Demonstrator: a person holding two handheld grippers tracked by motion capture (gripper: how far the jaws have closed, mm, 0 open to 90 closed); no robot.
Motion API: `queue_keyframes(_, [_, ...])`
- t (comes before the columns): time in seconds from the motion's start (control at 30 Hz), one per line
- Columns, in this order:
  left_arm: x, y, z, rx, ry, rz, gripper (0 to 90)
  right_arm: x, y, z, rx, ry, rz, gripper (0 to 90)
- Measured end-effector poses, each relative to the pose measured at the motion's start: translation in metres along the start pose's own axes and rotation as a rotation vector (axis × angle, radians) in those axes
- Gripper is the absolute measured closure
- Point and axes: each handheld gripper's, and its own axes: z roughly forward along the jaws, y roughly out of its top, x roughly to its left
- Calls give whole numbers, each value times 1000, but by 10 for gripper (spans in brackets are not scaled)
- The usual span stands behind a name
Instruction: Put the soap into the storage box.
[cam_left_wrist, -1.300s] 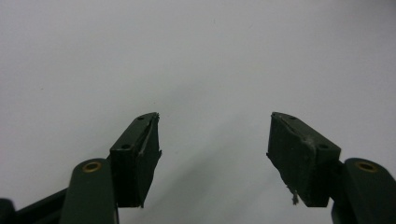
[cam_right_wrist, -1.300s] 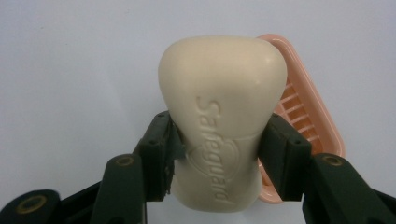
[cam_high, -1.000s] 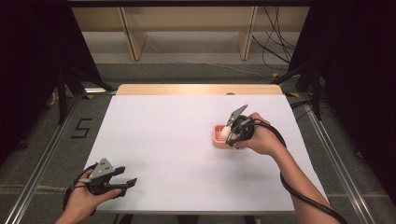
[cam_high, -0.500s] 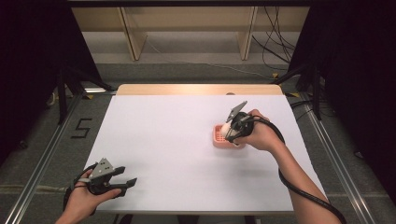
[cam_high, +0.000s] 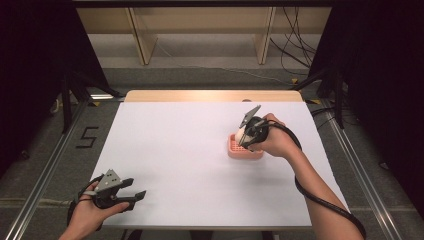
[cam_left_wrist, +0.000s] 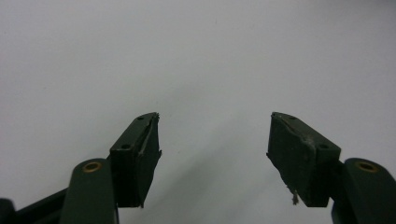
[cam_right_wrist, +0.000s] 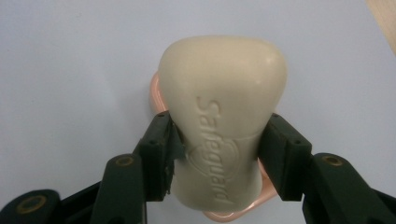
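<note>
In the right gripper view the right claw (cam_right_wrist: 217, 140) is clamping a cream soap bar (cam_right_wrist: 223, 116), one jaw pressing each long side at the embossed waist; the lettering on the bar is running up the middle of the frame. The bar is sitting lower centre in this frame, its rounded end pointing toward the top. Behind and below it a pink soap dish (cam_right_wrist: 156, 95) is showing at the edges of the bar, resting on the white desk (cam_right_wrist: 70, 70). In the high view the right claw (cam_high: 245, 137) is sitting right of centre, directly over the pink soap dish (cam_high: 235, 150); whether the bar is touching the dish cannot be told. The left claw (cam_high: 131, 196) is resting at the lower left of the frame near the desk edge. In the left gripper view the left claw (cam_left_wrist: 215, 144) is standing wide apart over bare white surface, gripping nothing.
</note>
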Motion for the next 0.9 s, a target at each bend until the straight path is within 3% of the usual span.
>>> queue_keyframes(0.03, [2, 0, -1, 9, 1, 25, 336, -1, 0, 0, 1, -6, 0, 502])
queue_keyframes(0.07, [-1, -1, 1, -11, 8, -7, 336, -2, 0, 1, -1, -1, 4, 502])
queue_keyframes(0.27, [1, -1, 1, -8, 8, 4, 335, -8, 0, 6, 16, -15, -11, 502])
queue_keyframes(0.4, [0, -1, 2, -18, 2, -23, 335, -11, 0, 10, 22, -18, -10, 502])
queue_keyframes(0.63, [0, -1, 2, -20, 1, -24, 336, -11, 1, 17, 27, -24, -14, 501])
queue_keyframes(0.73, [2, -1, 1, -12, 10, 6, 336, -12, 1, 19, 29, -24, -11, 502])
queue_keyframes(0.77, [0, -1, 1, -21, 2, -21, 335, -12, 1, 19, 28, -22, -20, 501])
queue_keyframes(0.9, [0, -1, 1, -18, 1, -17, 336, -12, 1, 22, 37, -39, -20, 501])
